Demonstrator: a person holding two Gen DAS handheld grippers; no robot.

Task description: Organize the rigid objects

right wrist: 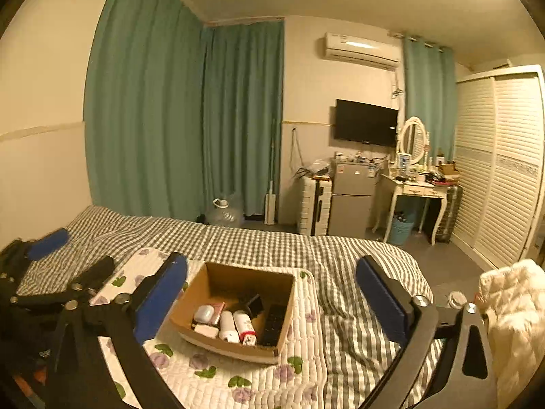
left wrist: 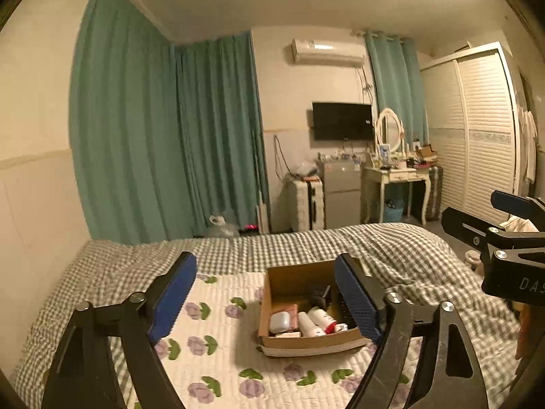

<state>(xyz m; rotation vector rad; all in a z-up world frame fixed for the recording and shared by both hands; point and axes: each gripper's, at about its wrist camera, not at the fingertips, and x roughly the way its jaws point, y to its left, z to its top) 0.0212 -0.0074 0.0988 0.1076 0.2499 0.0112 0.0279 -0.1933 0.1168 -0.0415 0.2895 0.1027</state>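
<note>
An open cardboard box (left wrist: 293,277) (right wrist: 204,288) sits on a floral quilted mat (left wrist: 218,337) (right wrist: 218,371) on the bed. It holds a white case (left wrist: 279,321) (right wrist: 203,313), two white bottles (left wrist: 310,323) (right wrist: 229,330), a black remote (right wrist: 274,323) and other small items. My left gripper (left wrist: 265,293) is open and empty, held above the bed just short of the box. My right gripper (right wrist: 272,293) is open and empty, also above the bed before the box. Each gripper shows at the edge of the other's view.
The bed has a grey checked cover (left wrist: 306,242) (right wrist: 259,242). A cream padded jacket (right wrist: 514,306) lies at the bed's right side. Beyond the bed stand a suitcase (right wrist: 315,204), a small fridge (right wrist: 351,201), a dressing table (right wrist: 419,191) and a louvred wardrobe (right wrist: 500,163).
</note>
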